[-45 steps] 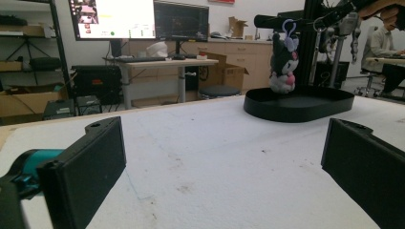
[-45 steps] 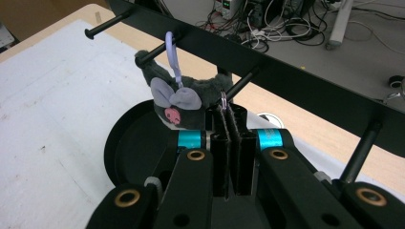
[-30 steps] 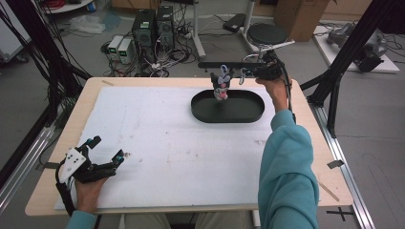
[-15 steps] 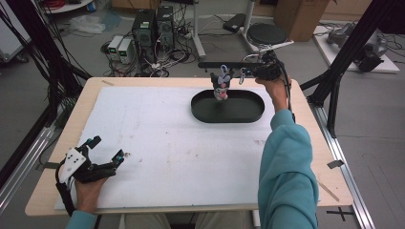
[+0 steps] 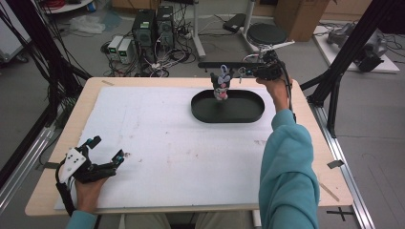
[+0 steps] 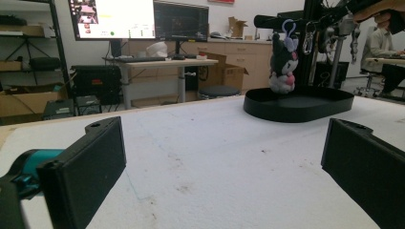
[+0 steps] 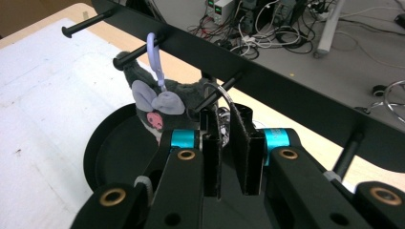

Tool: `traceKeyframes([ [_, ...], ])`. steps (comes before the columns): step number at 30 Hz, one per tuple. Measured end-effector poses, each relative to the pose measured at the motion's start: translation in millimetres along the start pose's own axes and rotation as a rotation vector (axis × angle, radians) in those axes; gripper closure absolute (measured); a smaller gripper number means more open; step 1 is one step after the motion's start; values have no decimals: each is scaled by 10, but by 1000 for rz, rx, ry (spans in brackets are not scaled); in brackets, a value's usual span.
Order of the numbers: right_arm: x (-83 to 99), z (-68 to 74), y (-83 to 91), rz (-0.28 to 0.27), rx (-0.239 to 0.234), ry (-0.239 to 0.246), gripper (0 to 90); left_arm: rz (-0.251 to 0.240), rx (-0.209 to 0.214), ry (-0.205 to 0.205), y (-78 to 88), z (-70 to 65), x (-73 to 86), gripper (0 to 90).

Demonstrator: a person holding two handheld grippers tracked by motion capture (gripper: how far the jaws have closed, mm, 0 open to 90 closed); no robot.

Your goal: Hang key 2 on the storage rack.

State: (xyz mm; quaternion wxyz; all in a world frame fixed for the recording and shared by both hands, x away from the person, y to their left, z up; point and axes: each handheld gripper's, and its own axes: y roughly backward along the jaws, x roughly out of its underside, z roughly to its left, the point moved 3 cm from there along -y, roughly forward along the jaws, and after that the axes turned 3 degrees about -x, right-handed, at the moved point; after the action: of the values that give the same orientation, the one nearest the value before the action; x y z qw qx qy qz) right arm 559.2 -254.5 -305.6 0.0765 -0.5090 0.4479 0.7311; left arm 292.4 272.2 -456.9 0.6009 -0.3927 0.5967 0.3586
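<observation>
Your right gripper is up at the rack bar on the far side of the table, about one o'clock from the table's middle in the high view. Its jaws stand slightly apart and have just been opening; in the right gripper view a clear plastic loop that hangs over a peg runs down into the narrow gap between the pads. You cannot tell from the frames whether the pads still press on it.

On the next peg, at about ten o'clock from your right gripper in that view, the plush toy hangs by its lilac clip. In the high view the toy sits over the far rim of the black oval tray, just beside your right gripper.

Your left gripper lies on the white foam mat at about eight o'clock, well apart from the tray. Its jaws are wide apart with nothing between them; in the left gripper view they frame bare mat, with the tray and toy at about one o'clock beyond.
</observation>
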Motion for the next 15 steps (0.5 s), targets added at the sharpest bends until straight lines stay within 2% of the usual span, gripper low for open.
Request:
traceKeyframes([
  [6, -12, 15, 49, -13, 8, 5, 784, 1, 0, 1, -1, 0, 0, 17],
  [8, -15, 37, 82, -16, -5, 7, 728, 1, -1, 0, -1, 2, 0, 17],
  [11, -41, 117, 158, -39, -19, 7, 513, 0, 1, 0, -1, 1, 0, 17],
  [14, -67, 227, 272, -58, -22, 8, 247, 0, 0, 0, 0, 1, 0, 17],
  [15, -64, 268, 307, -50, -45, -5, 127, 1, -1, -1, 0, 1, 0, 17],
])
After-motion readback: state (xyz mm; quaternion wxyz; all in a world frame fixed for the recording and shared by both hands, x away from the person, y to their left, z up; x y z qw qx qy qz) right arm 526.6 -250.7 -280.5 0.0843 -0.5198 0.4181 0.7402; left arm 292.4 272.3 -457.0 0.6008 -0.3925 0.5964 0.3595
